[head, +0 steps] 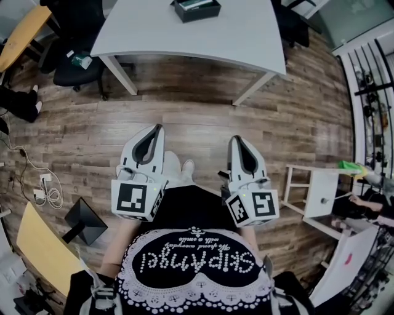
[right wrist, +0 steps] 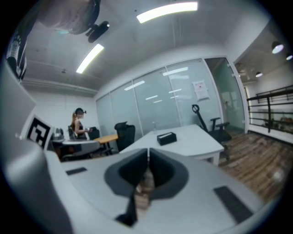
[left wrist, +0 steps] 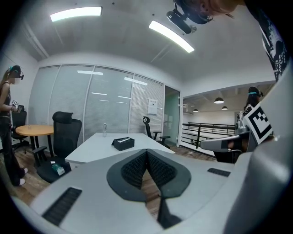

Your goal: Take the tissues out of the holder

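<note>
The black tissue holder (head: 196,8) stands on the white table (head: 246,37) at the top of the head view, well ahead of both grippers. It also shows small on that table as the tissue holder (left wrist: 123,142) in the left gripper view and as the tissue holder (right wrist: 166,137) in the right gripper view. My left gripper (head: 155,128) and my right gripper (head: 237,140) are held side by side over the wooden floor, pointing toward the table. The left gripper (left wrist: 147,152) has its jaws together with nothing between them. So does the right gripper (right wrist: 148,151).
A black office chair (head: 77,55) stands left of the table, and another chair (left wrist: 153,130) behind it. There is a round wooden table (left wrist: 32,131) with a person beside it at the left. A white stool (head: 317,191) stands to my right. Cables (head: 46,191) lie on the floor at the left.
</note>
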Demonstrator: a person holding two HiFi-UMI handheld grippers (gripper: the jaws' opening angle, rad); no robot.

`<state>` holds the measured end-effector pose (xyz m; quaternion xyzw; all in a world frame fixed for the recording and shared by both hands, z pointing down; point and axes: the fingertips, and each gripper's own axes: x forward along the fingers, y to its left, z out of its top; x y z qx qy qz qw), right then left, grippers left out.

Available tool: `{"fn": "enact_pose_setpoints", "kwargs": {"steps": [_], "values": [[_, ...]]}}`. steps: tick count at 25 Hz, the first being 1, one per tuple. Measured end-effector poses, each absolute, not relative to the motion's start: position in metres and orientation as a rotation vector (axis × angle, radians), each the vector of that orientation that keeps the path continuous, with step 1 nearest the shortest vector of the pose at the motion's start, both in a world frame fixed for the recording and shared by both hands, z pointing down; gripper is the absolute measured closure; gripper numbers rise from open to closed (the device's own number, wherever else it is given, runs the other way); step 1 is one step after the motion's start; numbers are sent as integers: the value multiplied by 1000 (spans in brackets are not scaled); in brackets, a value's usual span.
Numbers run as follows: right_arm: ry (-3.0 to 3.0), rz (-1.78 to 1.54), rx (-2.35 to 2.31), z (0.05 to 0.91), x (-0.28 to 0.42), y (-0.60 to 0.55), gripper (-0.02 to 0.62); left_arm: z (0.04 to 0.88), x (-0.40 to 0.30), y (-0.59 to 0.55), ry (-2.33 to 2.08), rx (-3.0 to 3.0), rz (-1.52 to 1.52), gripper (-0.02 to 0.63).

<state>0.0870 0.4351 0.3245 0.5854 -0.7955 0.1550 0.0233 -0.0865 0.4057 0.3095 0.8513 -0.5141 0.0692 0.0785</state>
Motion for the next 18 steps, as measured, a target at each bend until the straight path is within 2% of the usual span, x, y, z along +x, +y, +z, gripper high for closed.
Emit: {"fn": "enact_pose_setpoints", "kwargs": {"steps": [8, 18], "values": [[-2447, 533, 1778, 338, 92, 423, 561, 318, -84, 396, -1547, 2526, 220, 583], [-2406, 569, 1785, 344, 85, 360, 561, 325, -96, 329, -1517, 2514, 239, 583]]}}
